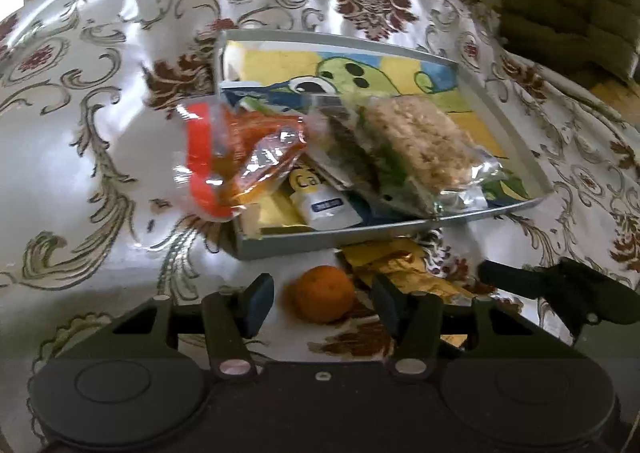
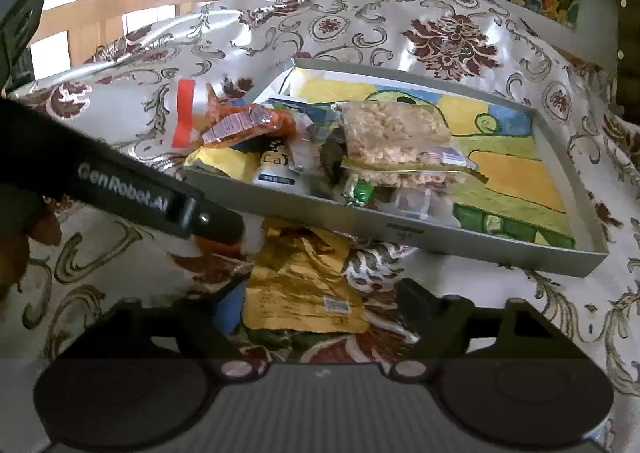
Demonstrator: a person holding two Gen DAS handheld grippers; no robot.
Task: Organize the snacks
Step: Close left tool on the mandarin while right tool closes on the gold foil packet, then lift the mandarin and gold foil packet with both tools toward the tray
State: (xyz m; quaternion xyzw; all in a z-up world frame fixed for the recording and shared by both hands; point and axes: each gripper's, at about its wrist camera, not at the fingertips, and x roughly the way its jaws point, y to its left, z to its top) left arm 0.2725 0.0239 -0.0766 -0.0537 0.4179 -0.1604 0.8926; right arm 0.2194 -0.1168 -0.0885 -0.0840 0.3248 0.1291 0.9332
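The grey tray [image 2: 400,231] holds a puffed-grain bag [image 2: 394,133], an orange packet [image 2: 244,123] and a white pouch [image 2: 276,169], while both grippers [image 1: 322,299] [image 2: 316,303] stand open, gripping nothing.

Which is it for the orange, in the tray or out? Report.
Out. The orange sits on the tablecloth in front of the tray's near wall, between the left gripper's fingers.
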